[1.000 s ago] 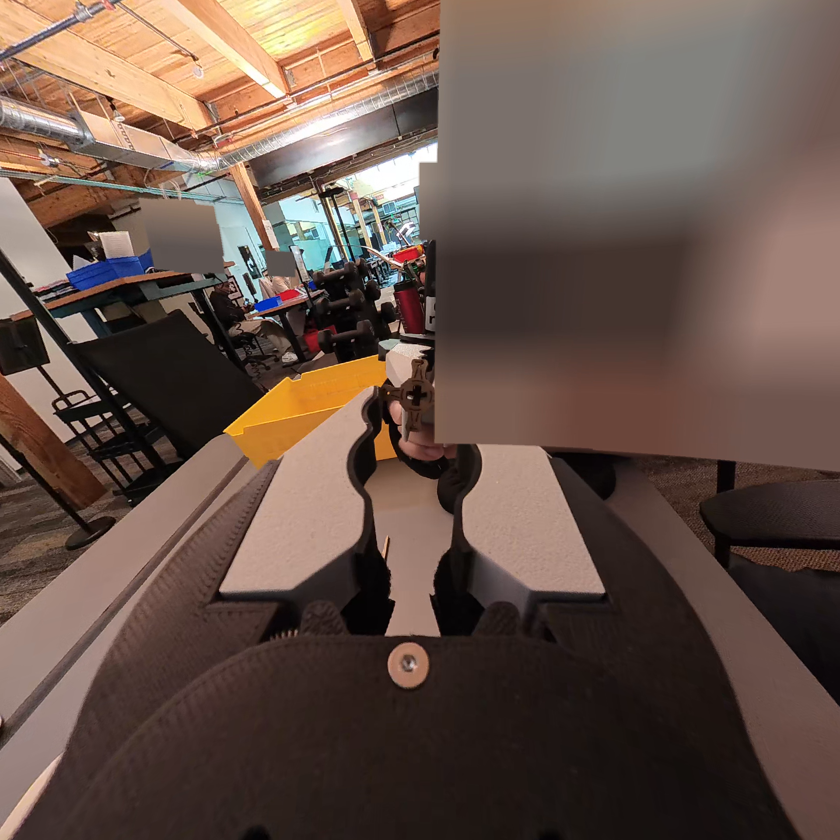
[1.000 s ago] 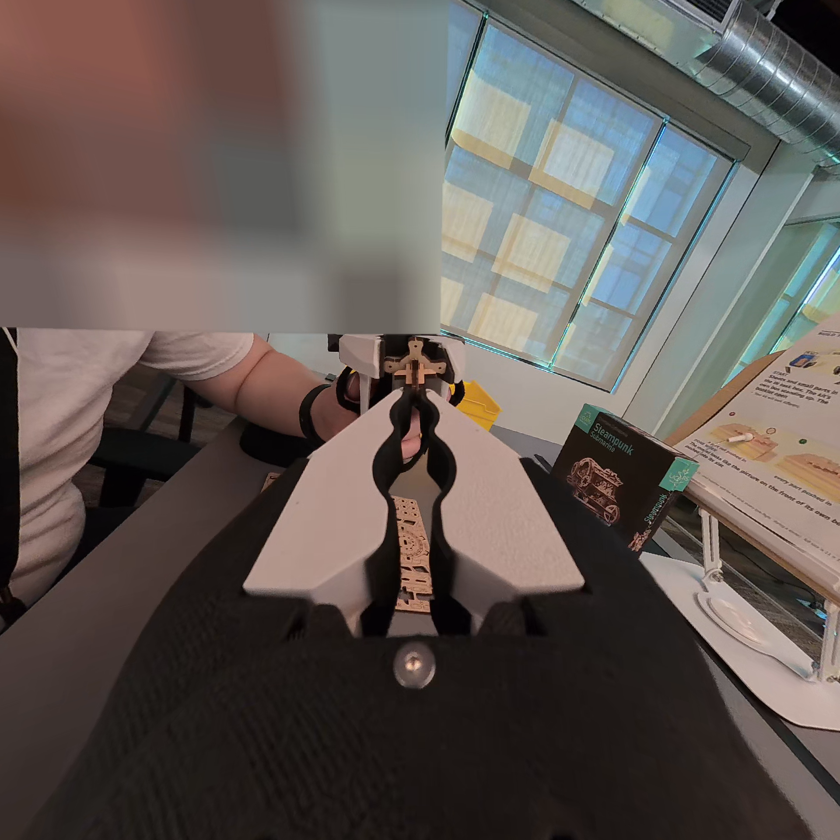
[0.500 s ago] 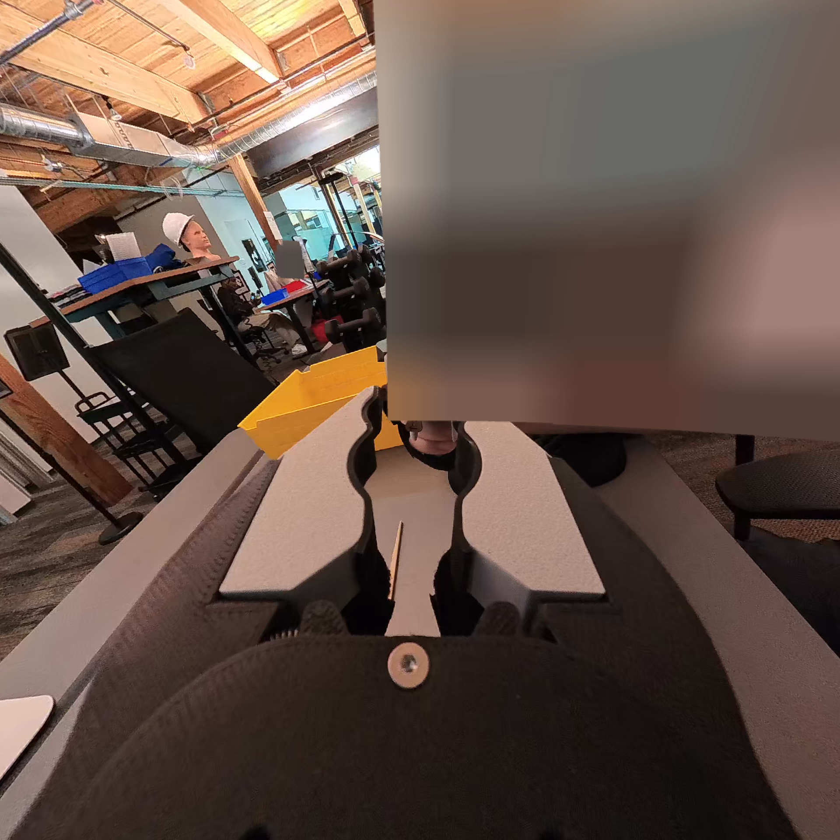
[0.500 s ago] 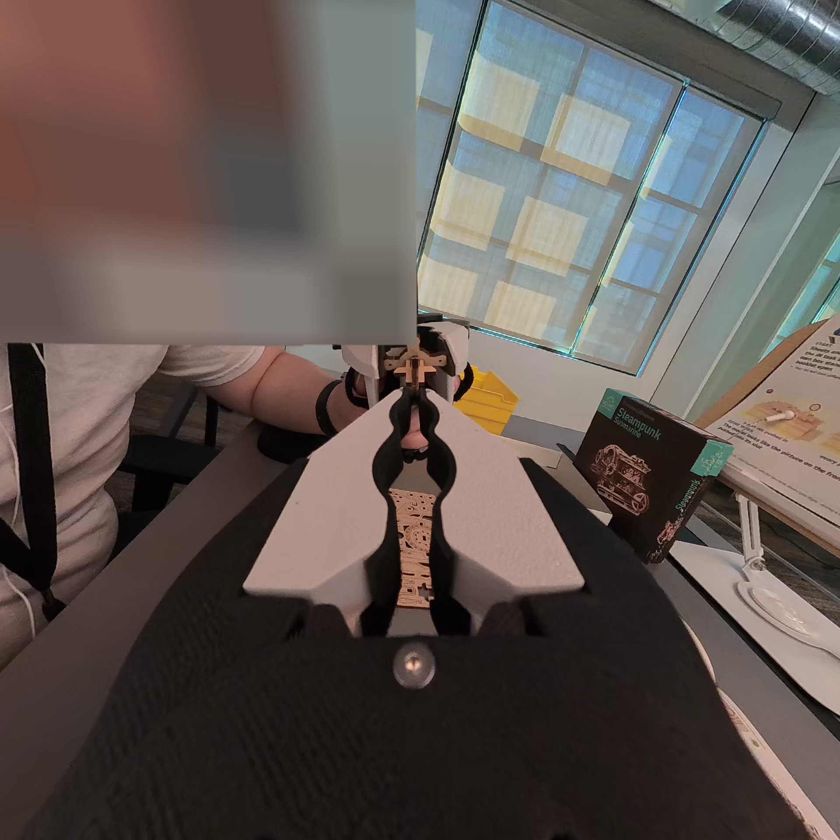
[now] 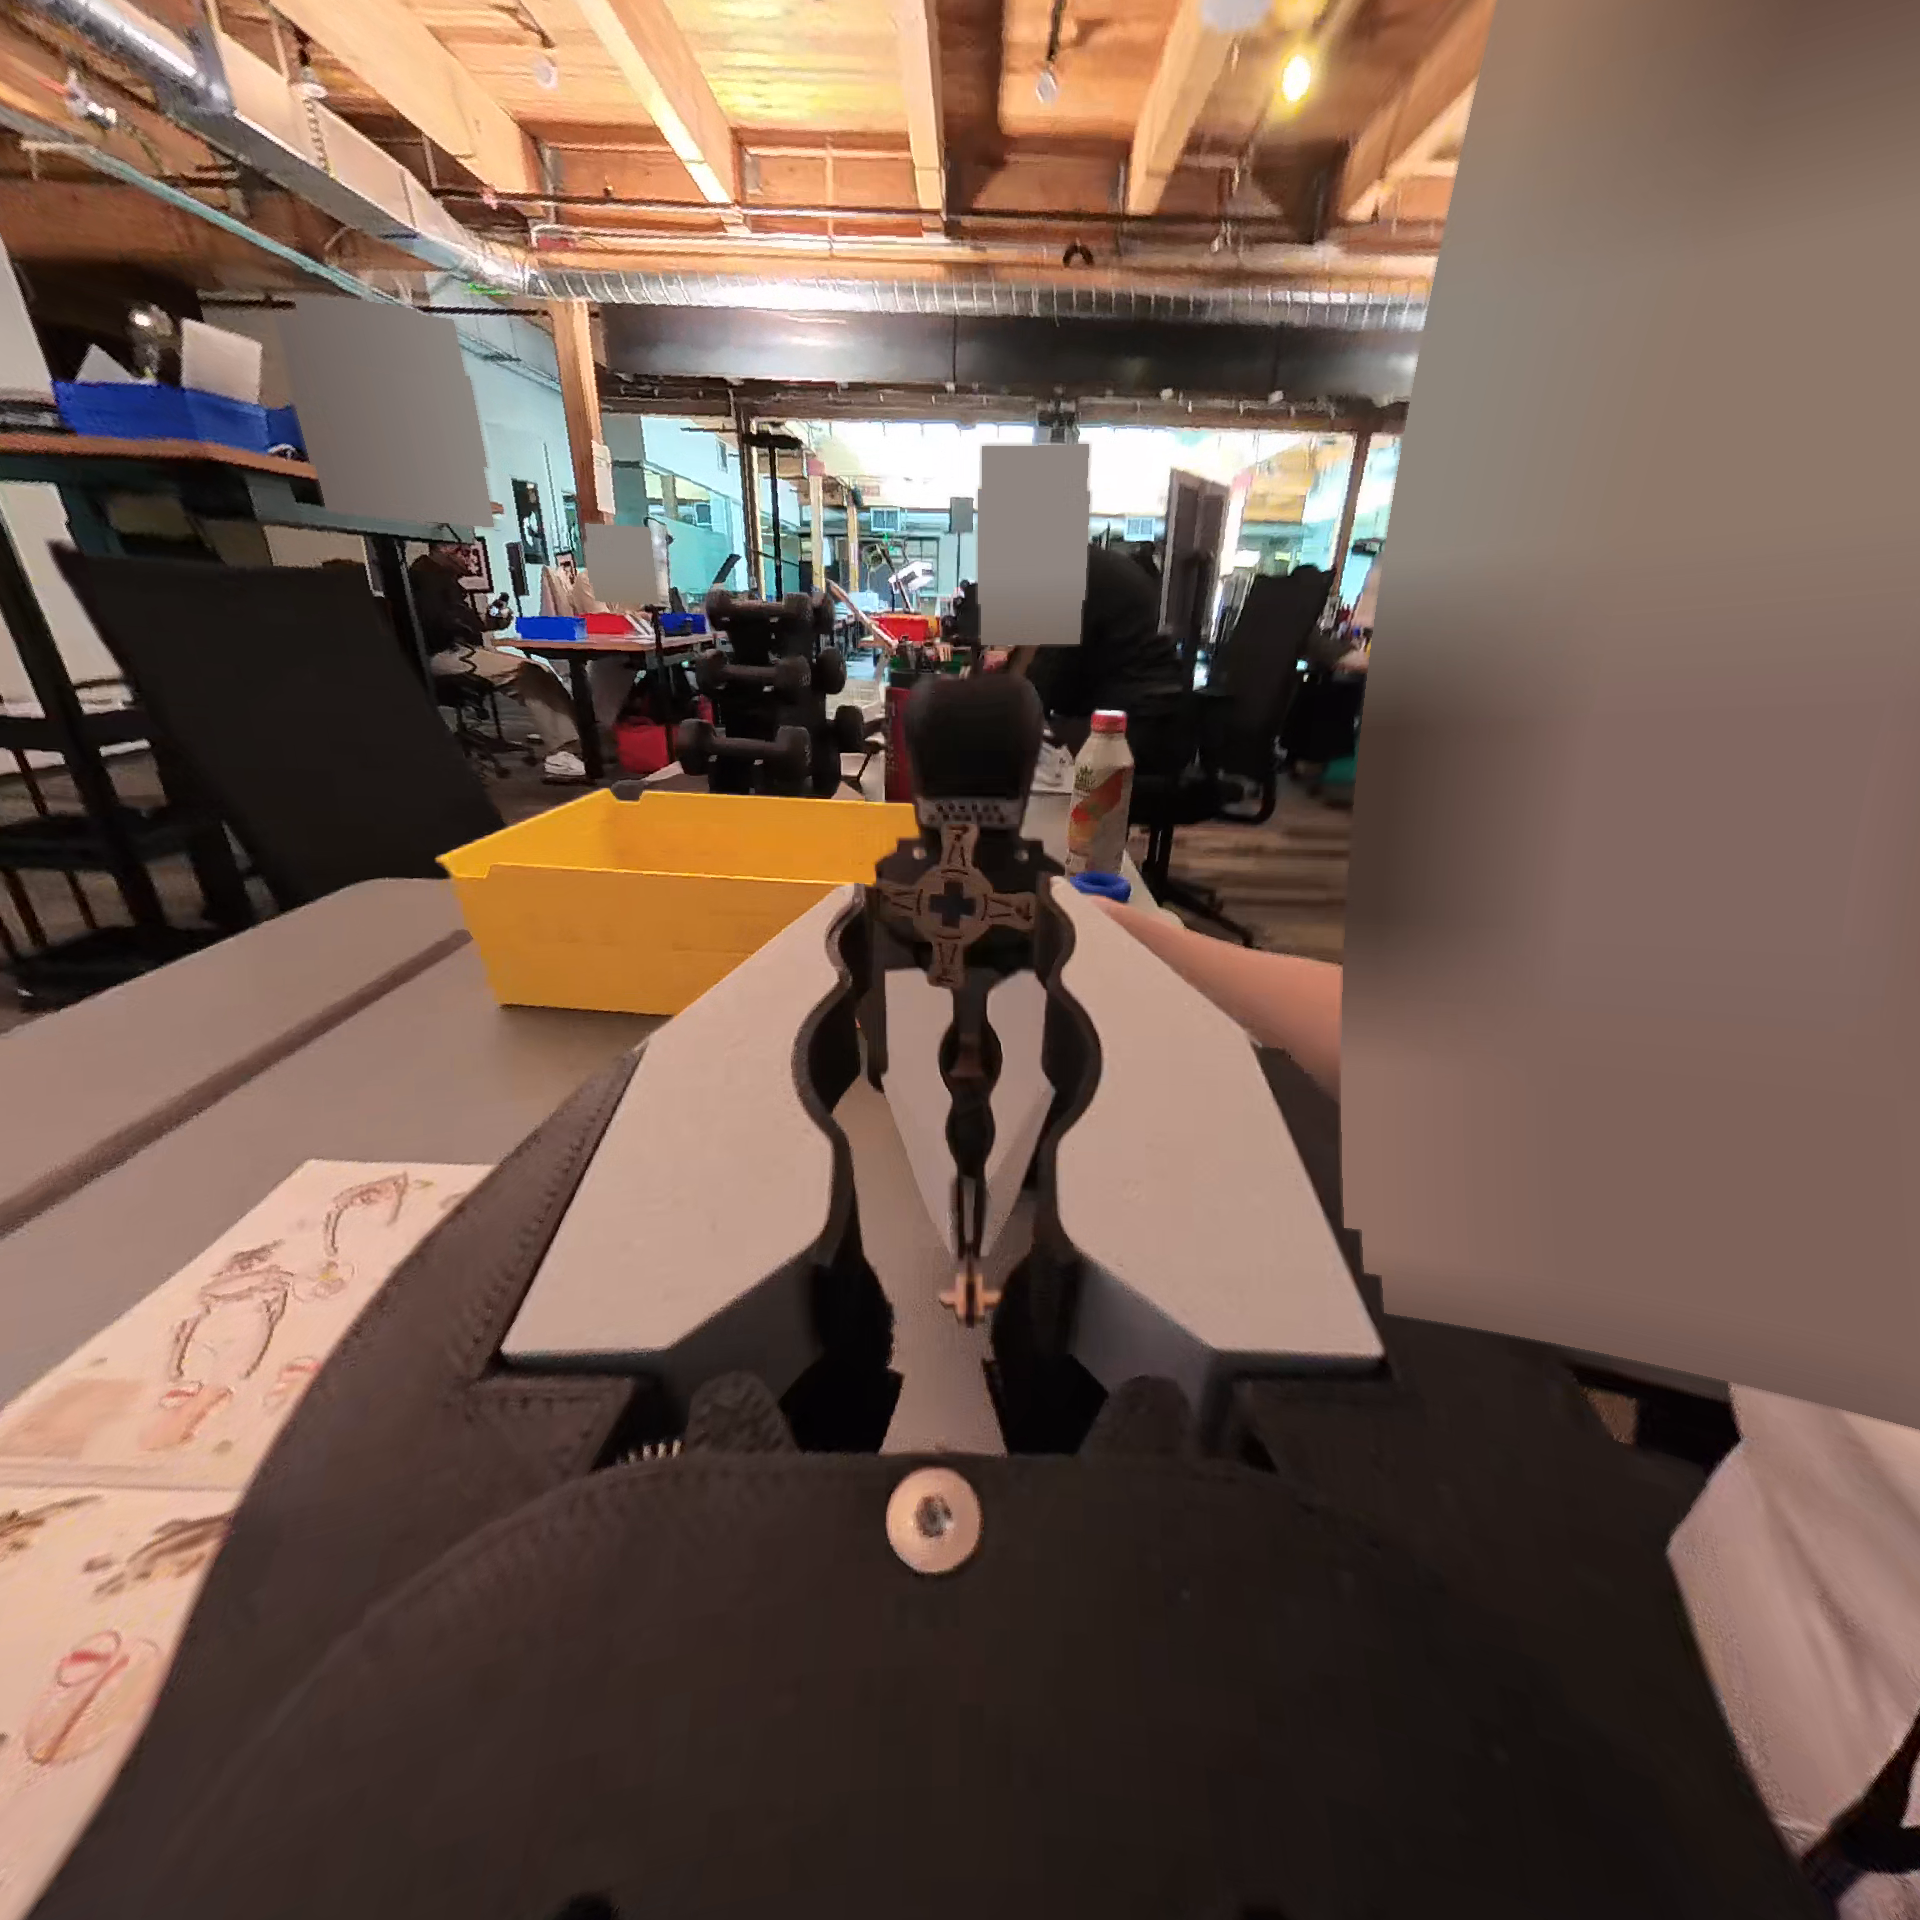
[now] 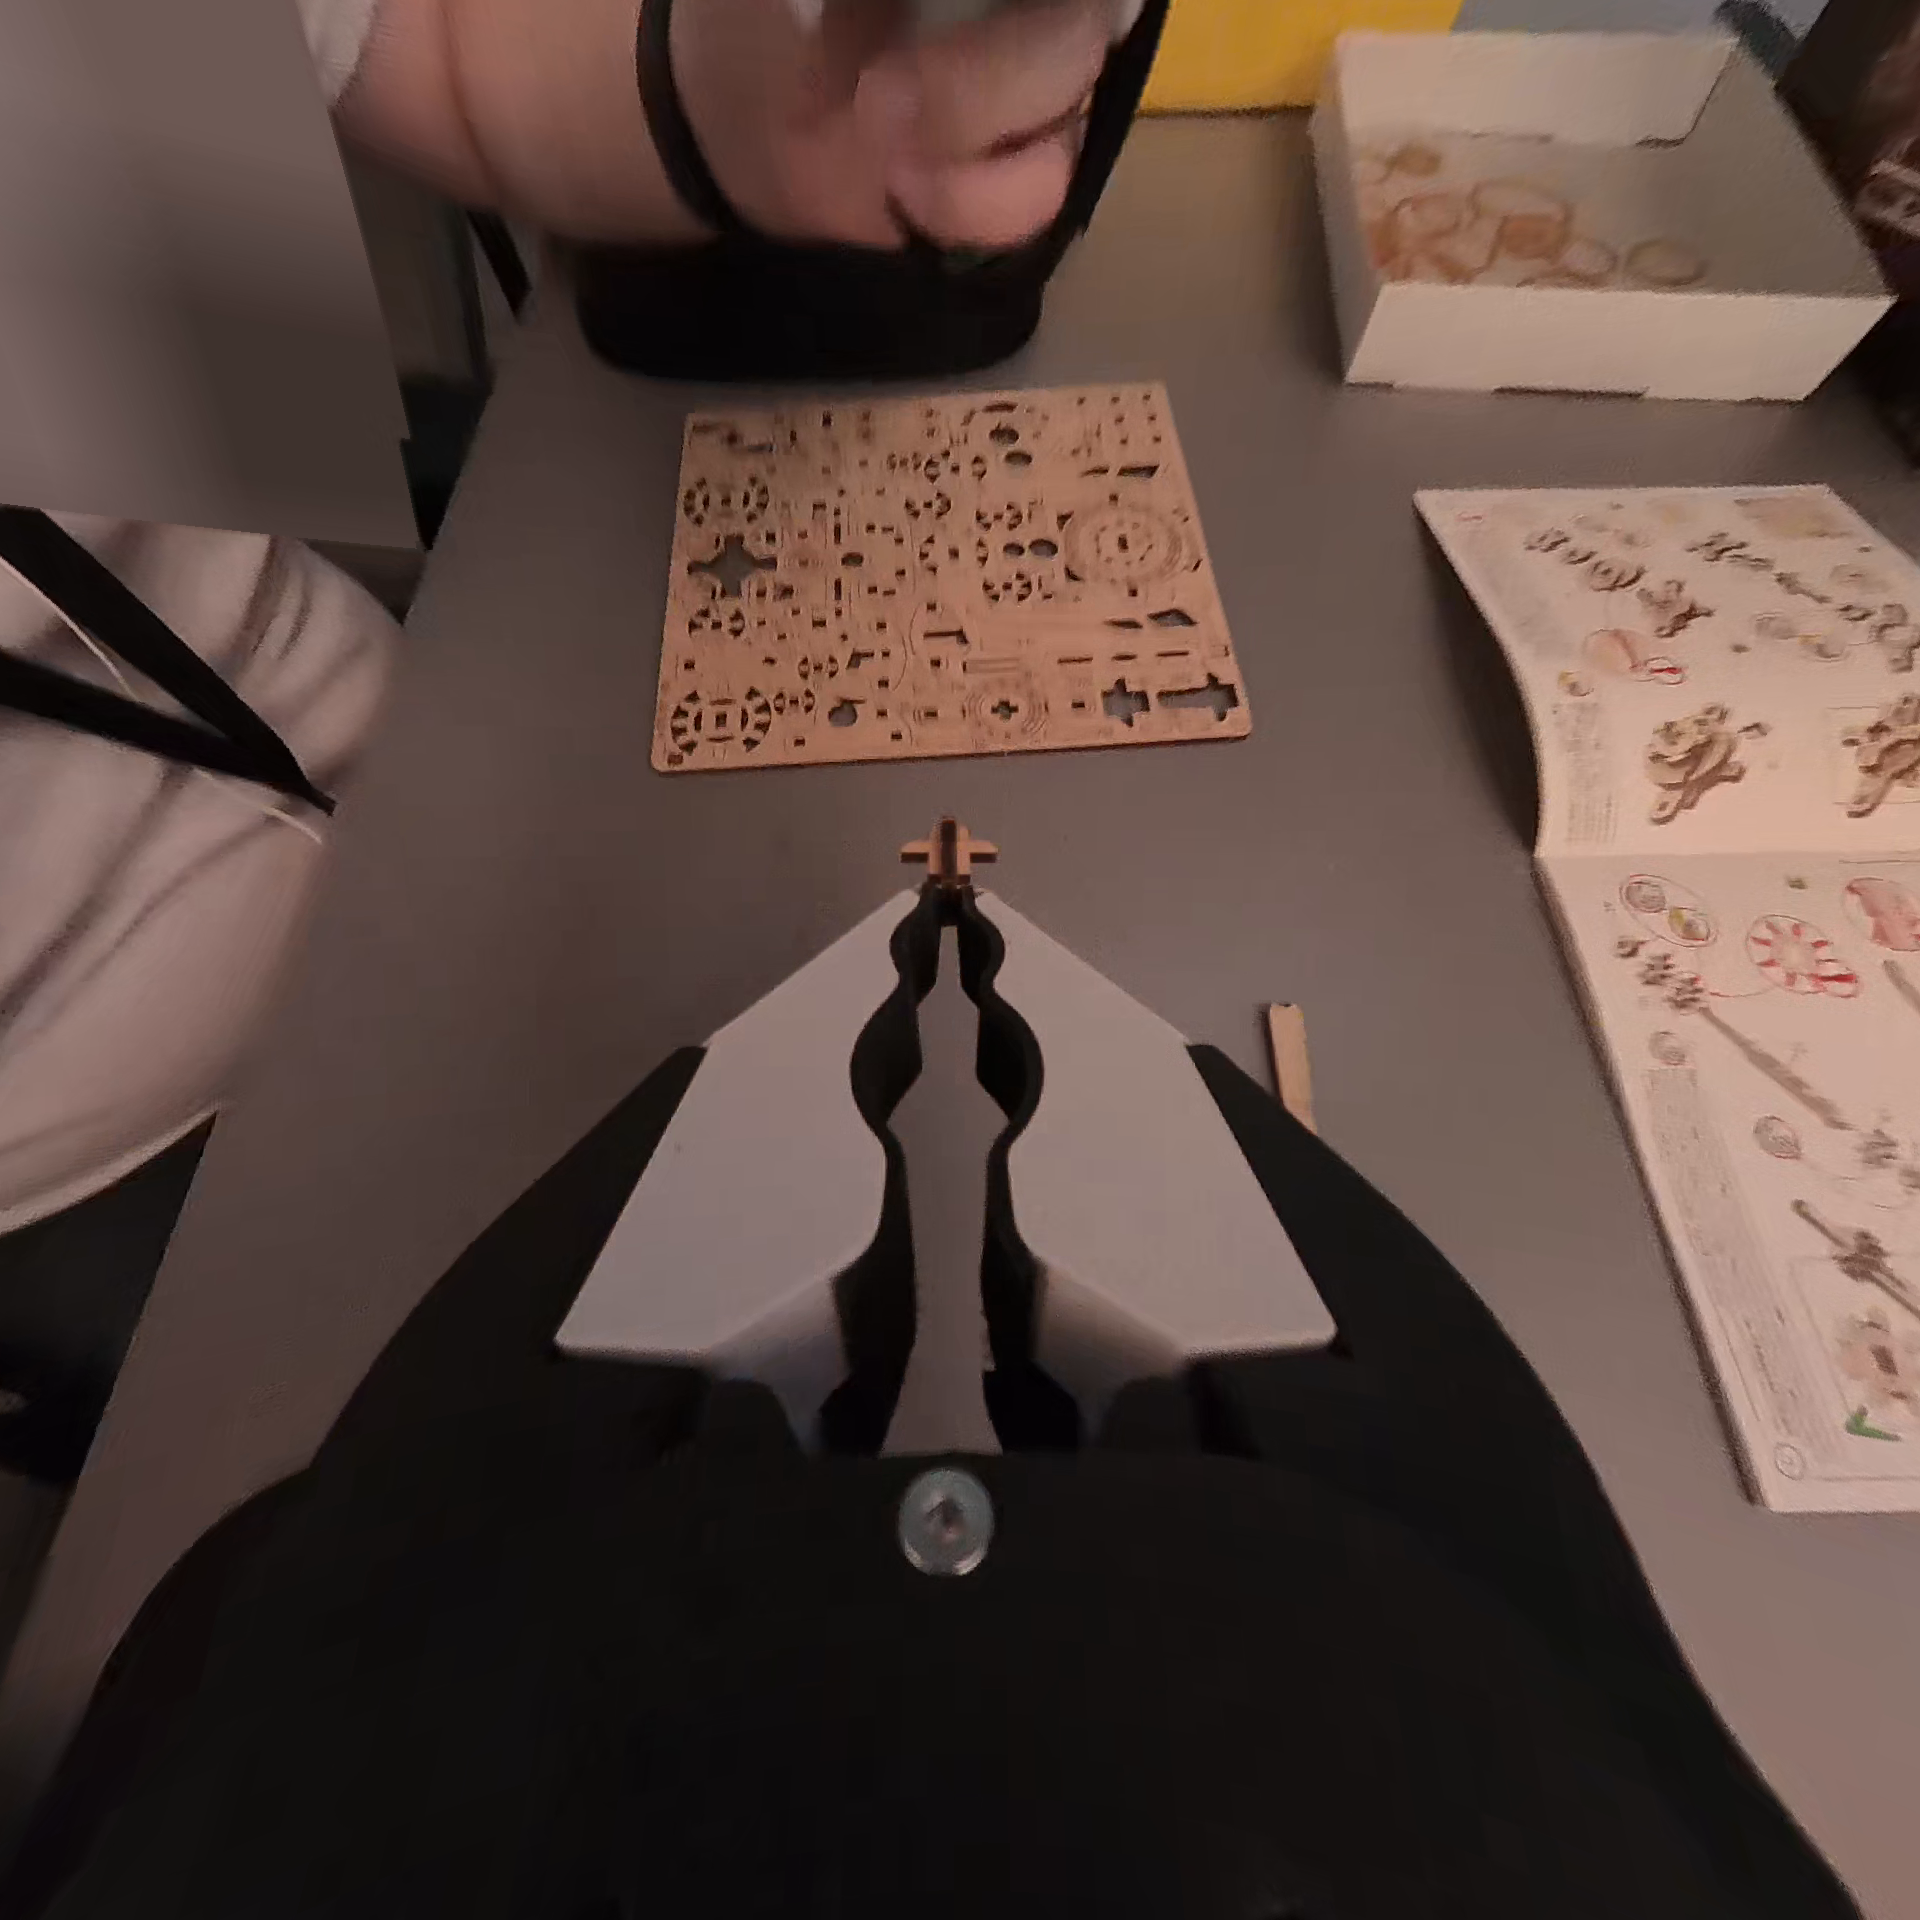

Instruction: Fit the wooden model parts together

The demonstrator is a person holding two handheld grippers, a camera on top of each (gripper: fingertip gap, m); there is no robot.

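Observation:
My left gripper (image 5: 951,920) is shut on a dark round wooden disc with a cross-shaped hole (image 5: 954,906), held upright between its fingertips above the grey table (image 5: 312,1039). My right gripper (image 6: 943,906) is shut on a small pale cross-shaped wooden piece (image 6: 945,854), held over the table (image 6: 520,935) and pointing down. In the left wrist view the right gripper (image 5: 968,1262) shows below the disc, its tip and the small piece (image 5: 968,1296) pointing toward the camera. The two parts are apart. A hand (image 6: 883,156) holding the left gripper shows blurred at the top of the right wrist view.
A laser-cut wooden parts sheet (image 6: 945,577) lies flat beyond the right gripper. An open instruction booklet (image 6: 1714,935) lies to its right, and a thin wooden stick (image 6: 1288,1060) beside the gripper. A white box of rings (image 6: 1558,229) stands at the far right. A yellow bin (image 5: 644,904) and a bottle (image 5: 1101,790) stand behind. My right fingertips sit around 15 cm from my left ones. The thin wooden stick (image 6: 1288,1060) is about 10 cm from my right fingertips.
The right gripper has drawn its small piece away from the disc and tilted down toward the table. The left gripper has turned level, still holding the disc.

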